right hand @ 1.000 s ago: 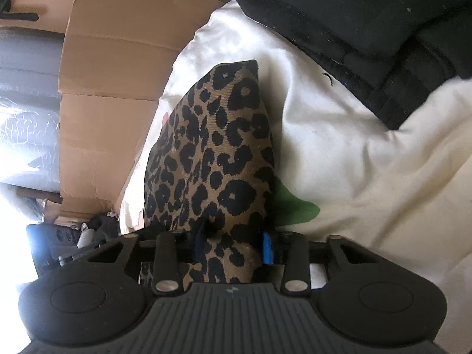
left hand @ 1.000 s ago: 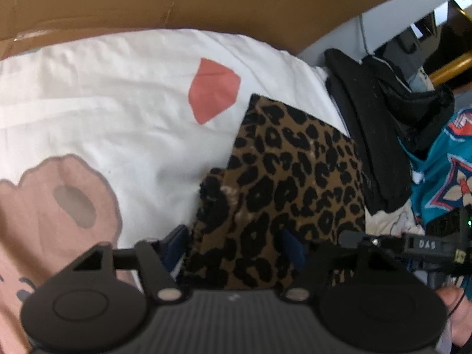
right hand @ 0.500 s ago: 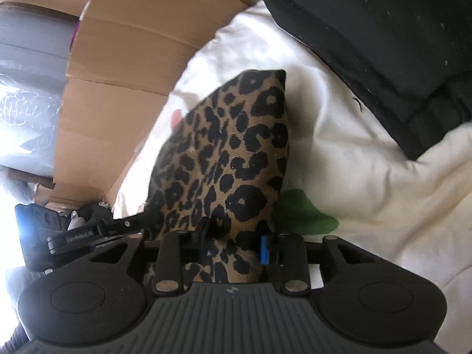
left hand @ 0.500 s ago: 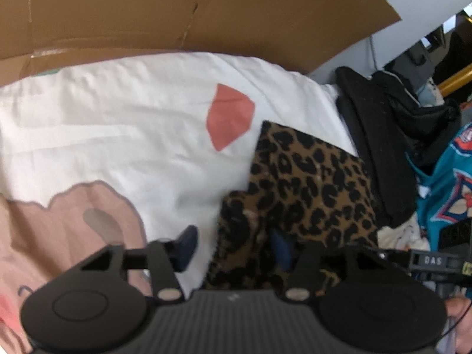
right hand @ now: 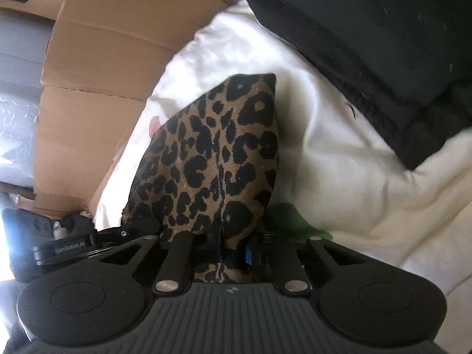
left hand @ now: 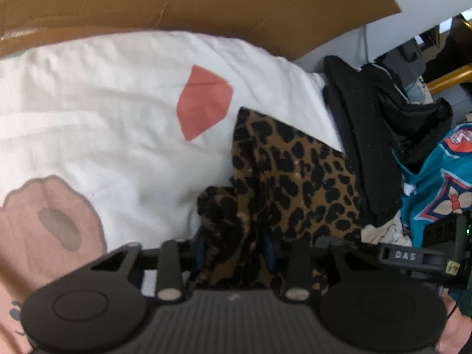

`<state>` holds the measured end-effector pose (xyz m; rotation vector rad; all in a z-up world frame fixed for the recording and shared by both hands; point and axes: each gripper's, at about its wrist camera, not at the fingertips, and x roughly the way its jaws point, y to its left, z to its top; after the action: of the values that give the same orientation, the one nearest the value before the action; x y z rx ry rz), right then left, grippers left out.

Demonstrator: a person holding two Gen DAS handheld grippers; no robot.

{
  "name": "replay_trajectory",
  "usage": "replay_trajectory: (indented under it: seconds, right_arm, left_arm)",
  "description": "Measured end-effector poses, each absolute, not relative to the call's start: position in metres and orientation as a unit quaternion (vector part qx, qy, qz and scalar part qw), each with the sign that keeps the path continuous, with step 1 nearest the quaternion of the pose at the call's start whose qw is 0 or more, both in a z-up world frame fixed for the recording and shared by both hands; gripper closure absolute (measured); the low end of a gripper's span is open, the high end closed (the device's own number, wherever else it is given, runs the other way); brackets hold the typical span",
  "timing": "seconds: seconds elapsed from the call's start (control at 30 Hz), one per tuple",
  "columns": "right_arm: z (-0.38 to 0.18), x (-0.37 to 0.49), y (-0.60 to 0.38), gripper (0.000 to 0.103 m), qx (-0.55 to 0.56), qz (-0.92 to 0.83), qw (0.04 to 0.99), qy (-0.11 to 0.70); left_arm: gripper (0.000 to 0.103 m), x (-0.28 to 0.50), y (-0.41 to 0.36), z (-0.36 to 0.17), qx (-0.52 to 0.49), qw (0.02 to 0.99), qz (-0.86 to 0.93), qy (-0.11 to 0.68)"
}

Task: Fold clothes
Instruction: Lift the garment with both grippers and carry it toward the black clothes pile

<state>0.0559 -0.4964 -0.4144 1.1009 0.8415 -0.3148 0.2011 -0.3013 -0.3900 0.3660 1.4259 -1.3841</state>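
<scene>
A leopard-print garment (left hand: 295, 171) lies on the white printed bedsheet (left hand: 103, 103), folded into a rough rectangle. My left gripper (left hand: 234, 249) has its jaws closing, and a bunched near corner of the garment is pinched between the blue pads. In the right wrist view the same garment (right hand: 218, 153) rises like a tent from my right gripper (right hand: 233, 250). Its jaws are closing too, narrow, with the cloth's near edge squeezed between them. Each gripper's body shows at the edge of the other's view.
A cardboard sheet (left hand: 206, 0) stands along the far side of the bed. Black clothes (left hand: 368, 135) are piled to the right of the garment, with a teal patterned jersey (left hand: 436, 183) beyond. A person's hand (left hand: 451, 324) shows at the lower right.
The left jaws went from wide apart around the garment's corner to pinching it. The right jaws narrowed on the near edge, and the cloth now stands higher.
</scene>
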Motion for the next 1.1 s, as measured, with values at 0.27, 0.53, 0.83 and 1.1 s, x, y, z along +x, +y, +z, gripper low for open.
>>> replay_trajectory:
  seconds: [0.27, 0.53, 0.83, 1.1]
  right_arm:
    - [-0.410, 0.055, -0.498, 0.079, 0.486, -0.141, 0.769, 0.389]
    - [-0.420, 0.044, -0.502, 0.059, 0.528, -0.149, 0.748, 0.373]
    - [-0.423, 0.061, -0.497, 0.088, 0.529, -0.150, 0.745, 0.378]
    - [-0.399, 0.067, -0.483, 0.095, 0.477, -0.167, 0.767, 0.395]
  left_arm:
    - [0.058, 0.197, -0.299, -0.382, 0.177, 0.531, -0.592, 0.580]
    - [0.039, 0.199, -0.317, -0.400, 0.185, 0.510, -0.586, 0.602]
    - [0.068, 0.192, -0.322, -0.400, 0.179, 0.507, -0.575, 0.617]
    - [0.076, 0.176, -0.320, -0.374, 0.211, 0.526, -0.559, 0.605]
